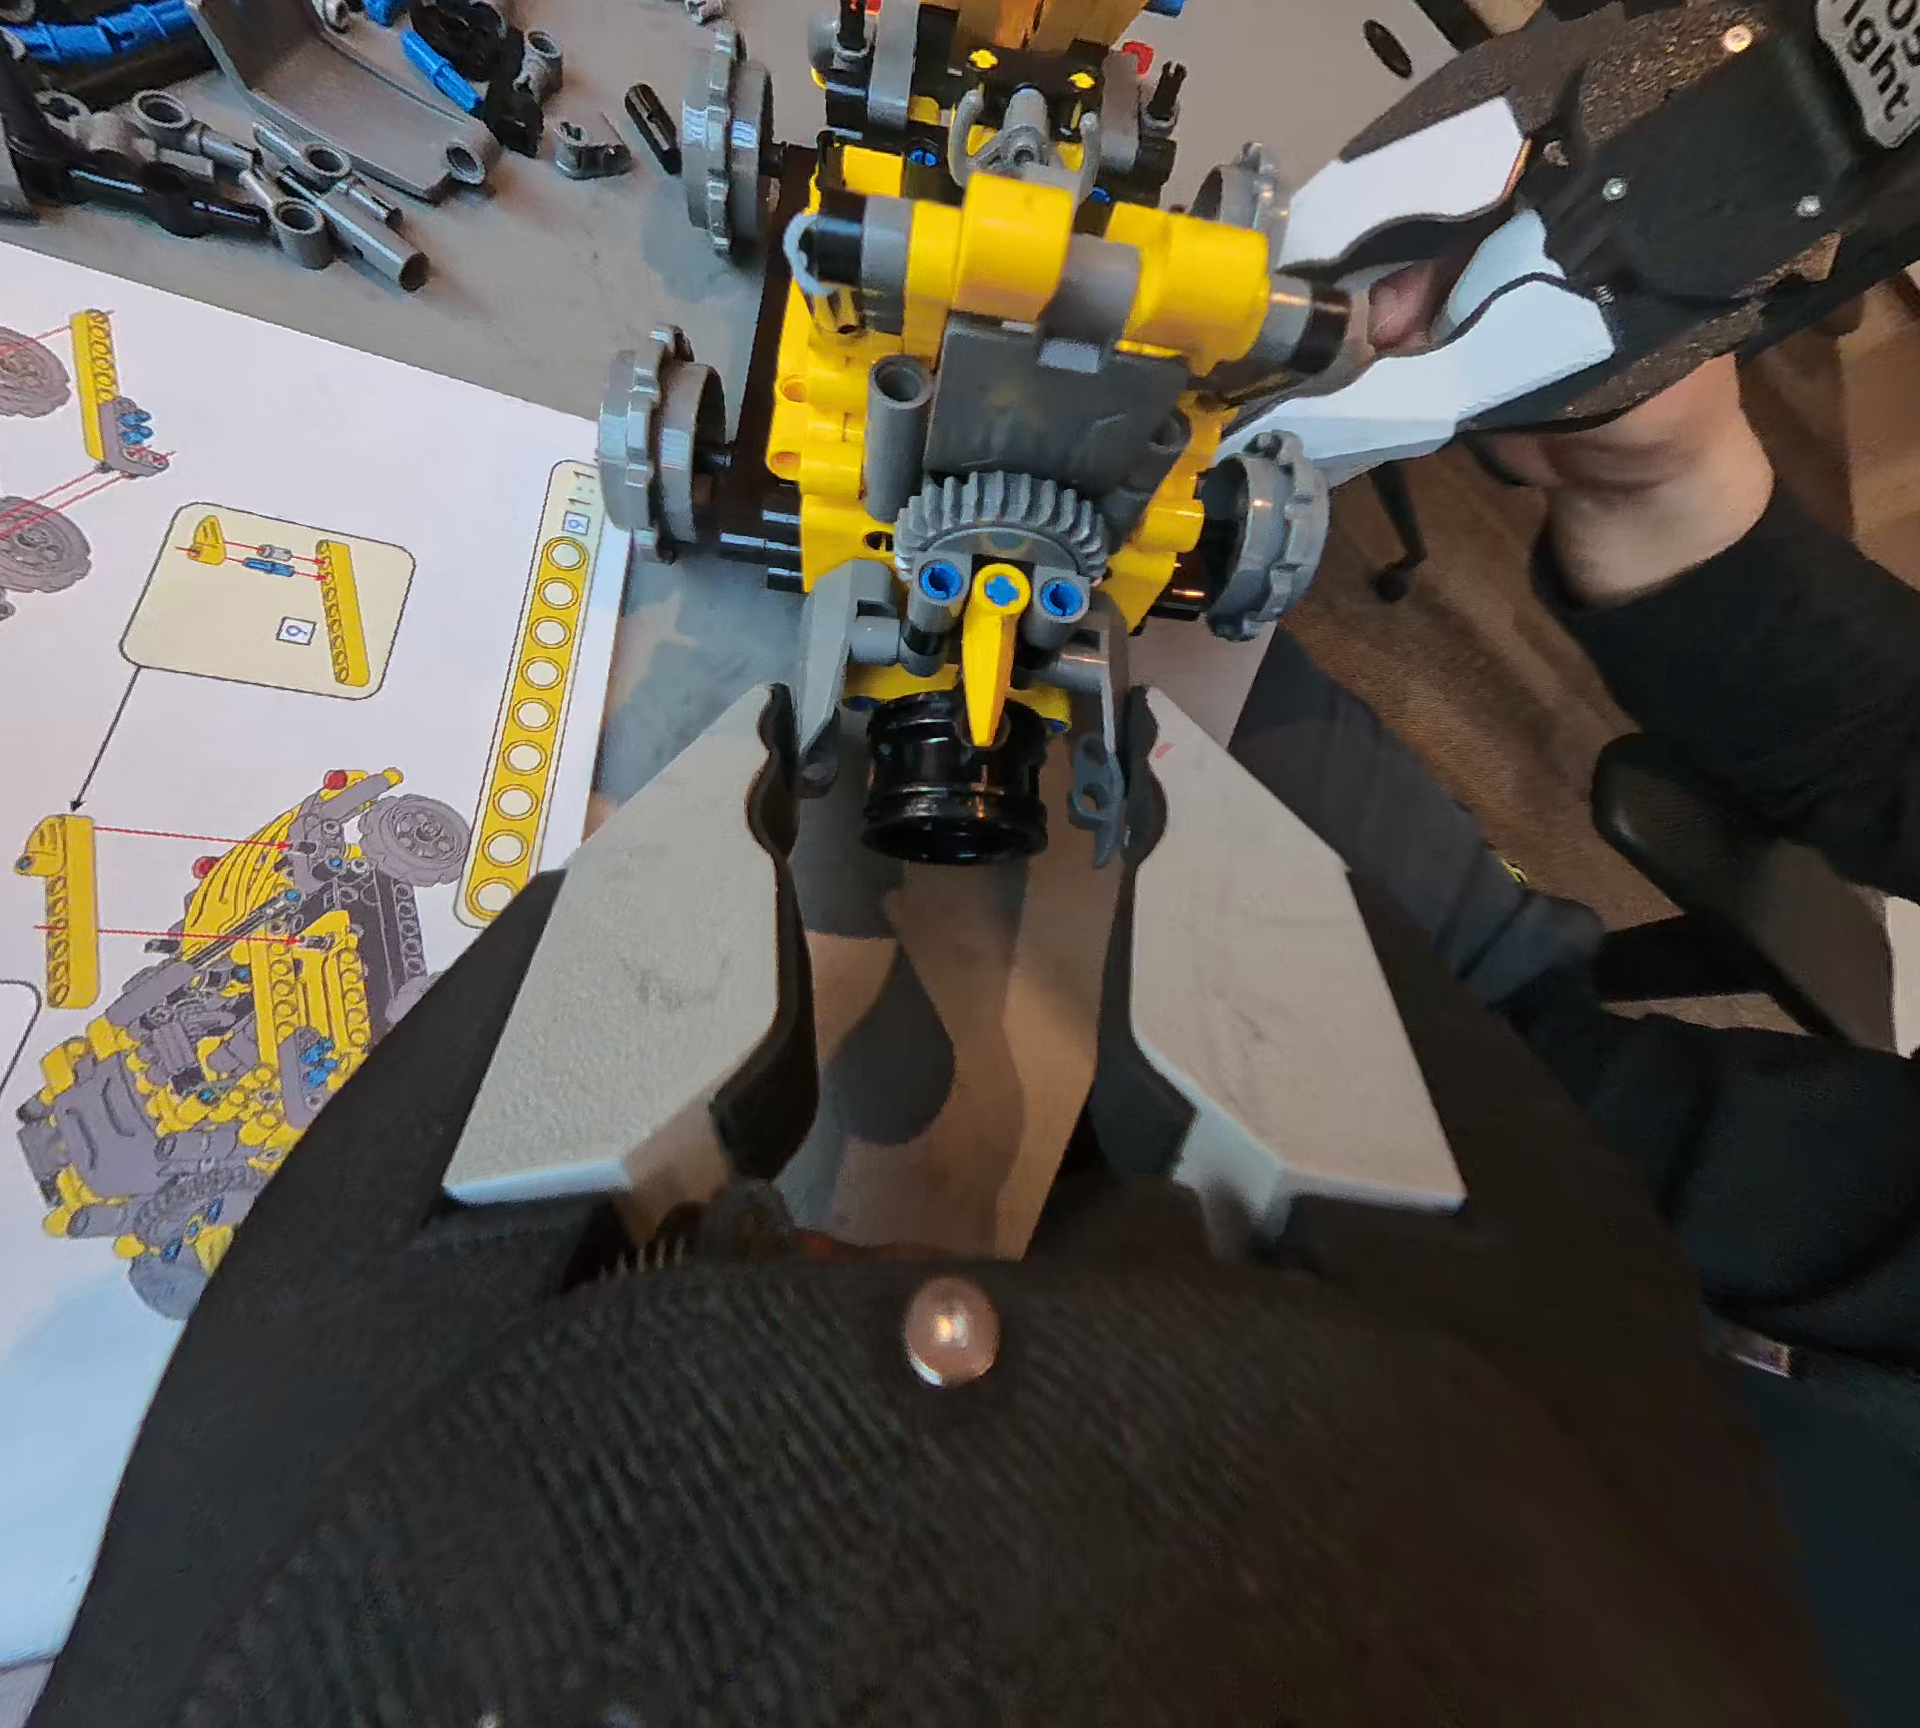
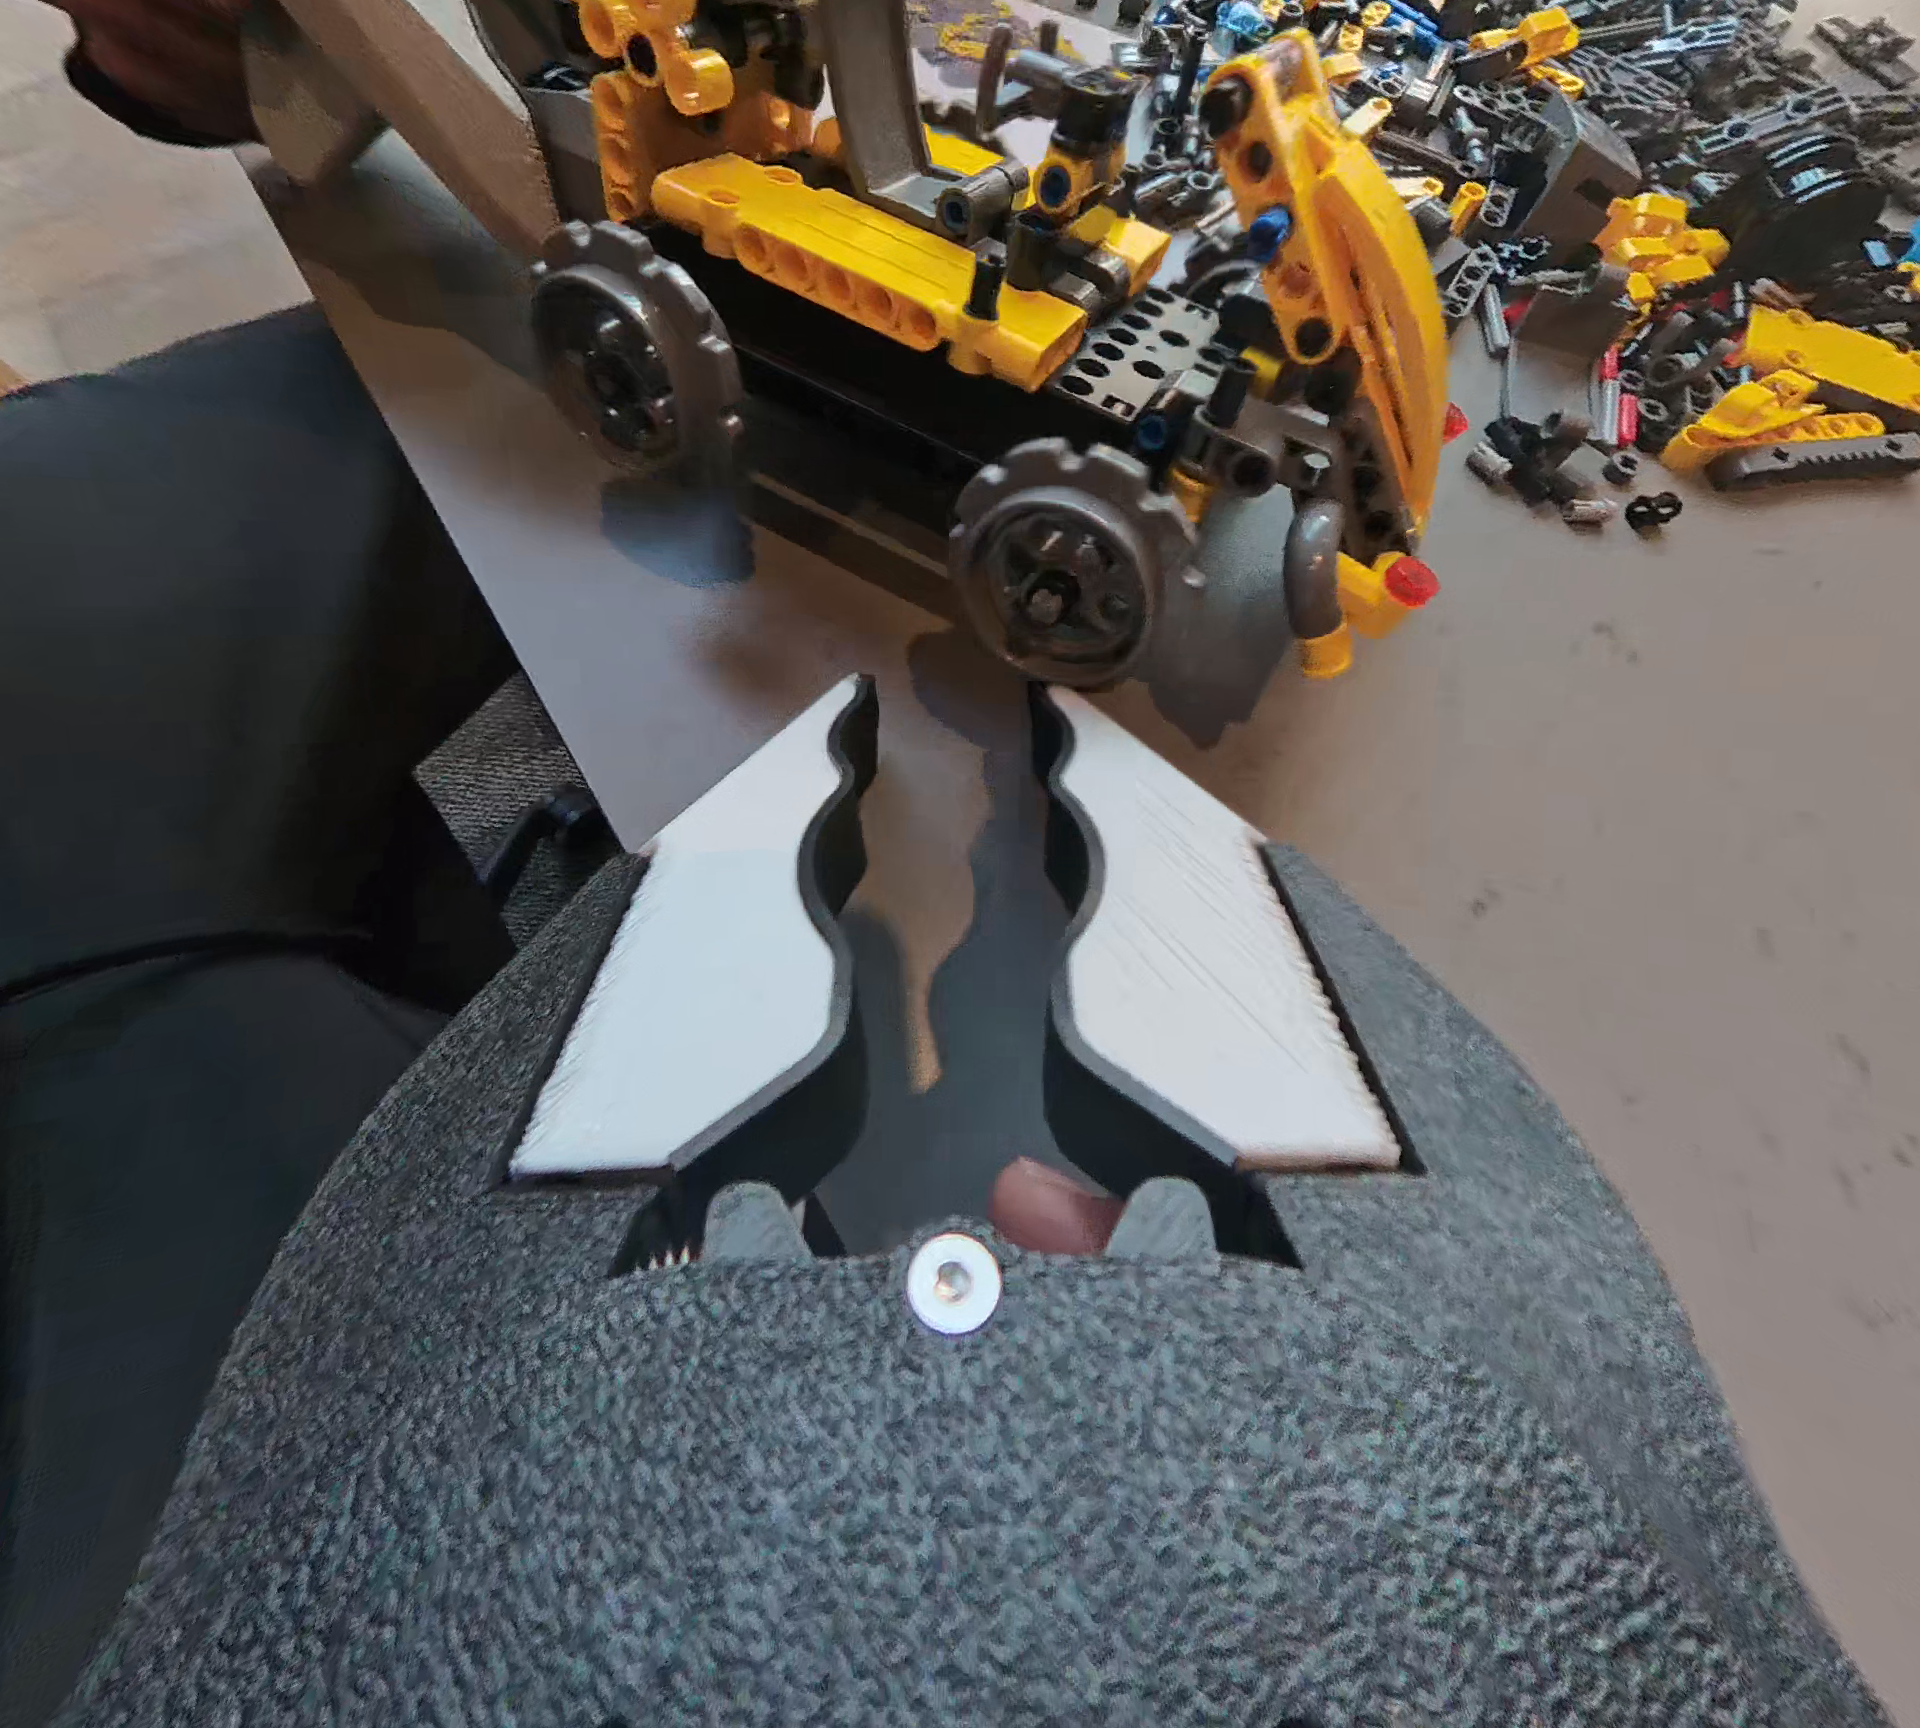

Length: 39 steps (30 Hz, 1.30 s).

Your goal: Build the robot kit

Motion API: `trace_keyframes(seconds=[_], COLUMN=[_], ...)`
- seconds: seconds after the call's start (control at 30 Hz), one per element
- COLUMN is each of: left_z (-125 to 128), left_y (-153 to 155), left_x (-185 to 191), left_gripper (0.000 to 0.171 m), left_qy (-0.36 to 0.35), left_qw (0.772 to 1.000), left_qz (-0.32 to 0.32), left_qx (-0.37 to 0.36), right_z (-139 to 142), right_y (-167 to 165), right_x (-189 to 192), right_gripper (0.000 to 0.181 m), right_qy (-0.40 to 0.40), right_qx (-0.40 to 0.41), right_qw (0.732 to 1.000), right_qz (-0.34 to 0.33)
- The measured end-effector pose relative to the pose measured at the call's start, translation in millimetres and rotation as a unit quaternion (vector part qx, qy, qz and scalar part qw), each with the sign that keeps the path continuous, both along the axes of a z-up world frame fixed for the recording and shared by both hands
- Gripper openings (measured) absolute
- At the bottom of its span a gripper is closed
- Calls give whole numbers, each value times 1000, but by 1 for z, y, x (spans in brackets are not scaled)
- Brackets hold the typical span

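The model (image 1: 997, 390) is gripped at its rear by the left gripper (image 1: 961, 743); it should be kept steady. The right gripper (image 2: 951, 712), jaws narrow and empty, is held near a wheel (image 2: 1070, 587).

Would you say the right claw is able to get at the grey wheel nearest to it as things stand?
Probably yes. The right claw is open and empty, its tips just short of the grey wheel on the yellow vehicle model, with only bare table between.
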<state>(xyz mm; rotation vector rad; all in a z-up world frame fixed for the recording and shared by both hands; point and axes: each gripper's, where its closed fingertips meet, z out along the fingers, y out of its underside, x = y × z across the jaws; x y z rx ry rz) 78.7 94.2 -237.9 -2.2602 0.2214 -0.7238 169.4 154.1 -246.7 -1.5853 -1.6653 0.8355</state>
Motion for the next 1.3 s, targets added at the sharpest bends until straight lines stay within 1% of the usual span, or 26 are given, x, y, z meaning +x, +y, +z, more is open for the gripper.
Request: trace_keyframes(seconds=[0.13,0.5,0.93,1.13,1.3], left_z=[-1,3,7,8,7], left_y=[0,0,5,0,-7], left_x=[3,1,7,2,2], left_gripper=[61,61,61,61,61], left_qy=[6,-35,-64,-80,-70], left_qw=[1000,999,997,995,995], left_qz=[-2,-4,-4,-23,-46], left_qx=[-10,-21,-36,-46,-62], right_z=[-3,4,14,17,11], right_y=[-1,-9,-8,-18,-30], right_x=[-1,-5,-7,-10,-13], right_gripper=[27,26,26,25,26], right_qy=[-10,9,36,47,56], right_qx=[12,16,-17,-23,-56], right_qw=[1000,1000,999,998,995], right_qz=[3,16,17,36,59])
